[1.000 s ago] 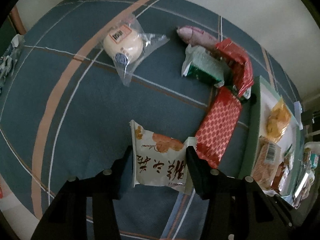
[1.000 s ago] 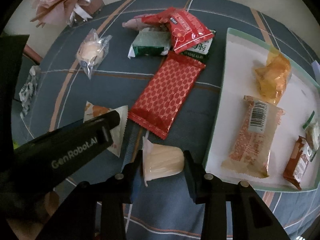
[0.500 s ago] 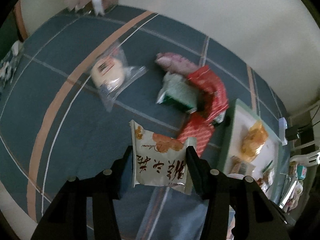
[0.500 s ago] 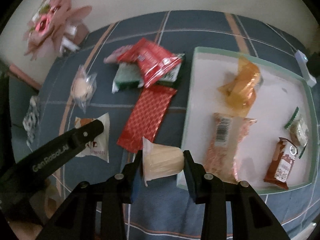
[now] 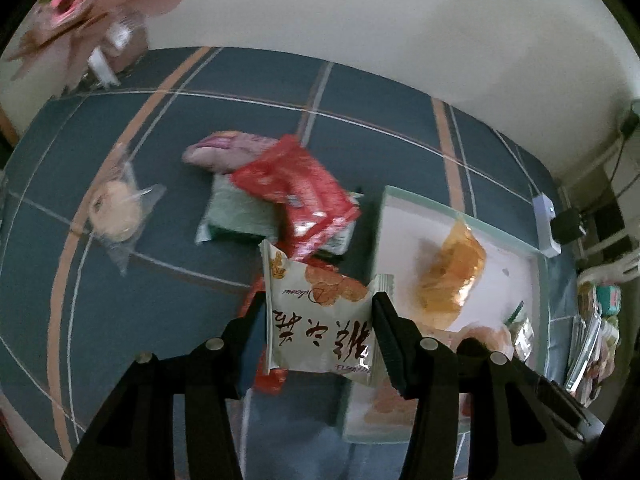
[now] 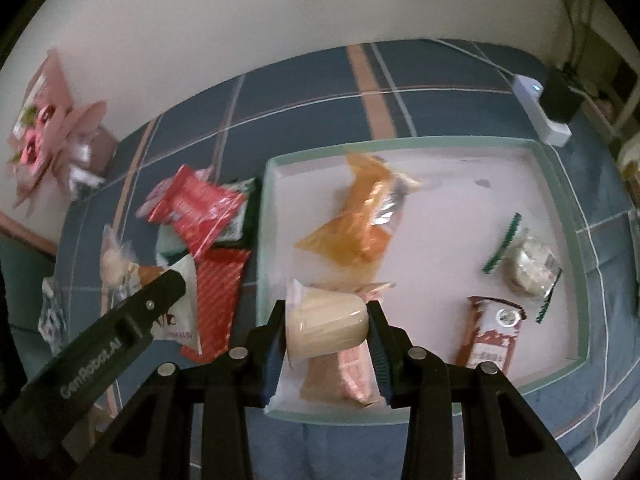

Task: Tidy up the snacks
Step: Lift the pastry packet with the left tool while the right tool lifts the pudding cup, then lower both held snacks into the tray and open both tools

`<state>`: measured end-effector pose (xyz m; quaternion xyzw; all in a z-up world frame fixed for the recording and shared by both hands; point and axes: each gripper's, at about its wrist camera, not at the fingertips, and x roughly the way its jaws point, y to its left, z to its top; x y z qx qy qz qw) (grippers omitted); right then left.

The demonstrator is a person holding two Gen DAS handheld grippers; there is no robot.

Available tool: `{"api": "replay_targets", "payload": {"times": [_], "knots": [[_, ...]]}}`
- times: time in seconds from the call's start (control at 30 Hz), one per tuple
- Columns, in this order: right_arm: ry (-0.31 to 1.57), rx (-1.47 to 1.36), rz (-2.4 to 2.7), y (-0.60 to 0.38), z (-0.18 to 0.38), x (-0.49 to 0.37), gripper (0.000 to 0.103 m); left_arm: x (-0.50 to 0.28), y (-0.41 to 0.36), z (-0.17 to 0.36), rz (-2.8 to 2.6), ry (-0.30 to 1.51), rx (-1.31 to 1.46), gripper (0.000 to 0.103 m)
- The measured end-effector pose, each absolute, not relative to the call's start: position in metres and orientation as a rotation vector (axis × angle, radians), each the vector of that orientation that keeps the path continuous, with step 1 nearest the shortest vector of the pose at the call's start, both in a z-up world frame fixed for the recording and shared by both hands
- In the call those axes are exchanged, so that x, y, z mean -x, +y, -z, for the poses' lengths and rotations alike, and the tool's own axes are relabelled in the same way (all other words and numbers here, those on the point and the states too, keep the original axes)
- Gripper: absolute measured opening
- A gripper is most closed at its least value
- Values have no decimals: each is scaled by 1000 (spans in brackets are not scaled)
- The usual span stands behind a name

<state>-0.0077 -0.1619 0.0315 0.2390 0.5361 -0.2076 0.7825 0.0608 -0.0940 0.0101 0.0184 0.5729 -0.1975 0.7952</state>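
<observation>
Tray [image 6: 578, 248] centre bare; snacks [image 6: 360, 220] ring it.

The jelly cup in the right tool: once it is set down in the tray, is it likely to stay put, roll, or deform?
The jelly cup lies sideways in the right tool, so released that way its round tapered wall would probably roll in a curve. It keeps its shape under the squeeze, suggesting fairly stiff plastic. The tray has a raised rim that should stop it.

A tray [image 6: 580, 248] is being seen to the right of a heap of packets [image 6: 196, 216] on the tablecloth [image 6: 304, 104]. Inside the tray, a crumpled bag [image 6: 360, 224] is lying toward the back, two small packets [image 6: 524, 260] toward the right. A cup [image 6: 326, 326] is being held above the tray's near left corner, a cracker packet [image 5: 320, 320] above the cloth just left of the tray.
</observation>
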Motion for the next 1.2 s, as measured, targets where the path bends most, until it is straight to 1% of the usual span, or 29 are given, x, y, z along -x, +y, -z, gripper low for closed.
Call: {"api": "replay_targets", "payload": {"times": [0.2, 0.5, 1.0, 1.1, 1.17, 1.2], "knots": [[1150, -572, 556, -200, -27, 24, 41, -52, -135, 1, 462, 1246, -132, 53], [1147, -670, 602, -233, -13, 38, 41, -49, -166, 13, 479, 1236, -227, 53], [1170, -698, 644, -247, -5, 48, 41, -38, -195, 28, 576, 1258, -242, 54], [1174, -704, 650, -248, -4, 49, 41, -38, -195, 29, 580, 1262, -218, 56], [1178, -705, 653, -248, -3, 49, 41, -40, -191, 29, 565, 1268, -209, 65], [1181, -703, 653, -248, -3, 49, 41, -41, -189, 29, 559, 1274, -204, 66]]}}
